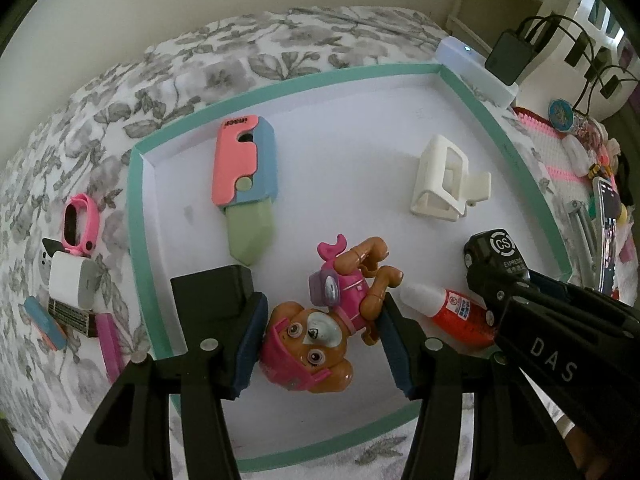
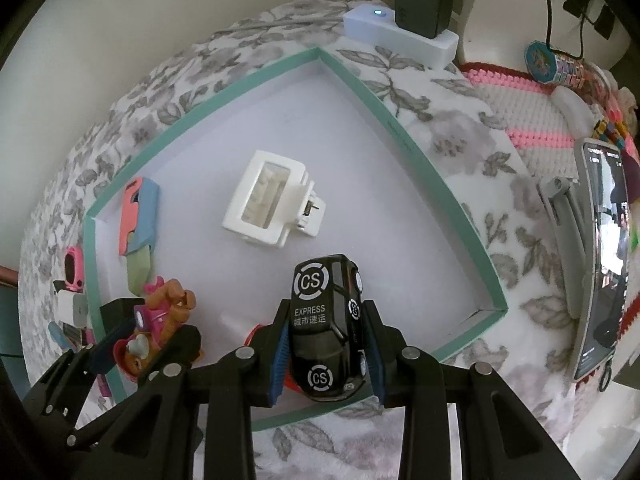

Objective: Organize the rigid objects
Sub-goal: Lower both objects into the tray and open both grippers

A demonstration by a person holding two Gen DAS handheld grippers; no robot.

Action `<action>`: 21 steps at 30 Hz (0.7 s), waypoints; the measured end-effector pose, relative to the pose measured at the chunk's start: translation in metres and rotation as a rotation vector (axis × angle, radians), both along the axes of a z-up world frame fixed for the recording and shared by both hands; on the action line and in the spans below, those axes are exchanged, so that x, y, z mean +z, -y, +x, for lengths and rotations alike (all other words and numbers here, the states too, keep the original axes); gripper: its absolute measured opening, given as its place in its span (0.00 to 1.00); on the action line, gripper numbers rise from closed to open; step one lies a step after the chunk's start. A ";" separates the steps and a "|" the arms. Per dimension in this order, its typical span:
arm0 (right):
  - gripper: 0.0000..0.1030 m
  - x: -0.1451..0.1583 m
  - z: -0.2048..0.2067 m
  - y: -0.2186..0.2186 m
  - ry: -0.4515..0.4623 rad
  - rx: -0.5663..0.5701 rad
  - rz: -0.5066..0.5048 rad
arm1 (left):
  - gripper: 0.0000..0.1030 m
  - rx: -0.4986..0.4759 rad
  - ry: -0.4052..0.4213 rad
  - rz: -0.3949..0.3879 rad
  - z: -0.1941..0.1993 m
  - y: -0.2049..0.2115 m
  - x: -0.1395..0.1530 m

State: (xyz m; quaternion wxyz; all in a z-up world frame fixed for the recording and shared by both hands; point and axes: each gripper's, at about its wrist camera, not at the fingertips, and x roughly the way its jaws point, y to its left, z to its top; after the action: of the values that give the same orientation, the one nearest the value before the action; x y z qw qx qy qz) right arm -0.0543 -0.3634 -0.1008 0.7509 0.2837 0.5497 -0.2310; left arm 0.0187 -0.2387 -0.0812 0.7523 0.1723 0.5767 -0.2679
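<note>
Only right view shows phone (image 2: 600, 256) — car (image 2: 326, 332) gripped.

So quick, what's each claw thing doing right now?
Left gripper: fingers around the puppy figure; grip cannot be told.
Right gripper: shut on the black toy car.

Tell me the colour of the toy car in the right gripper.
Black, with white "CS" rings and "EXPRESS" lettering; the toy car shows best in the right wrist view.

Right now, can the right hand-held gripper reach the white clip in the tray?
Probably not yet: the right hand-held gripper is already shut on the black toy car. The path to the white clip over the tray floor looks free.
</note>
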 end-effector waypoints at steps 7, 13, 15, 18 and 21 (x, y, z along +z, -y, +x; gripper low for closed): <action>0.52 0.013 0.002 -0.001 0.014 0.001 -0.047 | 0.56 -0.002 0.017 -0.019 0.003 0.001 0.009; 0.52 0.040 -0.002 -0.001 0.070 -0.005 -0.098 | 0.57 0.043 0.118 -0.083 0.004 -0.008 0.034; 0.52 0.052 -0.004 -0.001 0.094 -0.009 -0.118 | 0.63 0.058 0.124 -0.105 0.005 -0.012 0.043; 0.52 0.066 -0.006 -0.001 0.120 -0.014 -0.143 | 0.66 0.095 0.125 -0.135 0.011 -0.024 0.053; 0.52 0.076 -0.008 -0.002 0.140 -0.016 -0.167 | 0.66 0.146 0.152 -0.151 0.019 -0.038 0.063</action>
State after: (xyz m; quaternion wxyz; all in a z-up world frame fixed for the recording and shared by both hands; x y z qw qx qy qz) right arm -0.0622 -0.3613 -0.0244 0.8066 0.2399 0.4725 -0.2618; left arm 0.0373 -0.2010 -0.0177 0.8222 0.0927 0.5072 -0.2413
